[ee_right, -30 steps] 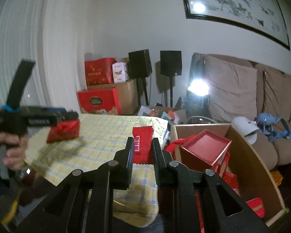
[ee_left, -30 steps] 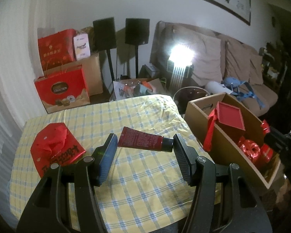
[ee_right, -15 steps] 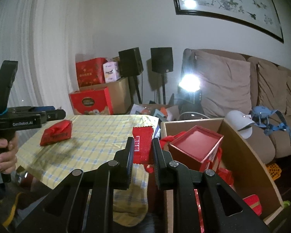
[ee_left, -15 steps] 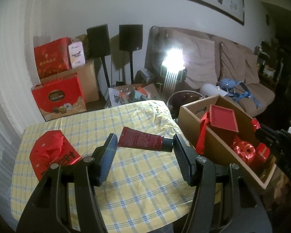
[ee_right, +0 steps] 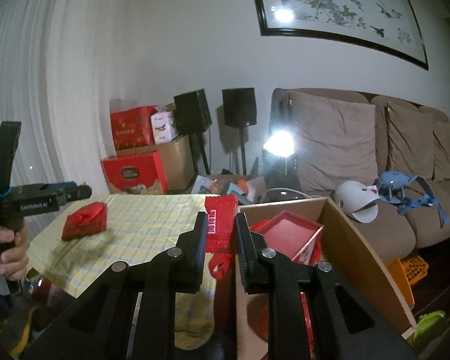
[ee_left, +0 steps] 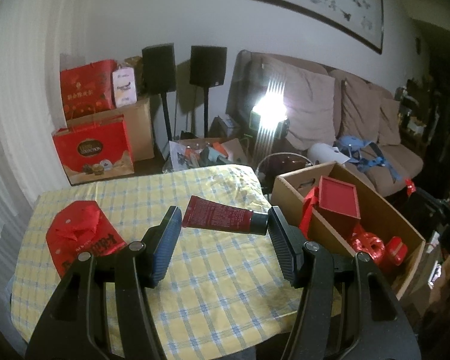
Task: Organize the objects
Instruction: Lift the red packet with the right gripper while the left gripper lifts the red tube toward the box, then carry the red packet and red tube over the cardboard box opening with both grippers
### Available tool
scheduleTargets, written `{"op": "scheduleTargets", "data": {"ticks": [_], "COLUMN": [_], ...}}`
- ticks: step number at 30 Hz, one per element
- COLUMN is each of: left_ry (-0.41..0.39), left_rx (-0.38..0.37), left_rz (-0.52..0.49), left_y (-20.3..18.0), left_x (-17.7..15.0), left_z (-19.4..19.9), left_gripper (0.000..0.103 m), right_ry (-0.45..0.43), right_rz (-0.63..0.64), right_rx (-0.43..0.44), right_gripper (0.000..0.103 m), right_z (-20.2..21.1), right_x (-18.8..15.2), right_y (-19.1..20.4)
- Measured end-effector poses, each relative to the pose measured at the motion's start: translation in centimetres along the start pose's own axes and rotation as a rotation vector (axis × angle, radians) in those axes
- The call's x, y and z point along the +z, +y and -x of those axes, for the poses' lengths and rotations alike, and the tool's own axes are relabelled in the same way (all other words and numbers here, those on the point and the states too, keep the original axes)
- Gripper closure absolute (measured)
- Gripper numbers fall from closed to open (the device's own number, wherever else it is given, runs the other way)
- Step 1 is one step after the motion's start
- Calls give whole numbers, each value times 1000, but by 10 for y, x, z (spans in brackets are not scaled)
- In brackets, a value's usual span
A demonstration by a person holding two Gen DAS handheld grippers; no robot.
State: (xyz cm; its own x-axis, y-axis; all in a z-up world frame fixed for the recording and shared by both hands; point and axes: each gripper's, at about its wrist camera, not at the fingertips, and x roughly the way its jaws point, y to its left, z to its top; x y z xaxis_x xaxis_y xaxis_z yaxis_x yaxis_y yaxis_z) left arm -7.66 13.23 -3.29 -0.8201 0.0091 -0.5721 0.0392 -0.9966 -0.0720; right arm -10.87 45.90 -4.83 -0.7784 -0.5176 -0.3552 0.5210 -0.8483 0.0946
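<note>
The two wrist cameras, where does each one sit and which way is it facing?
Left wrist: on the left hand-held gripper, looking down at the checked tablecloth; its fingers clamp a dark red tube.
Right wrist: on the right hand-held gripper, facing the cardboard box, pinching a red packet; a hand shows at left.
Shared: red pouch, box, sofa.

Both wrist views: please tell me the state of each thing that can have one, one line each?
Left claw: shut on the dark red tube.
Right claw: shut on the red packet.
Cardboard box: open, partly filled.
Red pouch: crumpled, lying on the tablecloth.
Lamp: on.
</note>
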Motion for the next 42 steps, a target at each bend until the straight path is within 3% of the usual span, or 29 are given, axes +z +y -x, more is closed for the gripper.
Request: {"op": "scheduleTargets", "data": {"ticks": [17, 42], "left_ry": [20, 2], "left_rx": [-36, -95], "left_rz": [-15, -35], "left_y": [-20, -53], "left_x": [-9, 5], "left_z": [-5, -9], "left_gripper": [47, 47], "right_ry": [2, 18], "right_rz": [-13, -27], "right_rx": [-23, -57], "right_gripper": [86, 86], "right_z": [7, 7], "right_x": [5, 6], "right_y": [-12, -19]}}
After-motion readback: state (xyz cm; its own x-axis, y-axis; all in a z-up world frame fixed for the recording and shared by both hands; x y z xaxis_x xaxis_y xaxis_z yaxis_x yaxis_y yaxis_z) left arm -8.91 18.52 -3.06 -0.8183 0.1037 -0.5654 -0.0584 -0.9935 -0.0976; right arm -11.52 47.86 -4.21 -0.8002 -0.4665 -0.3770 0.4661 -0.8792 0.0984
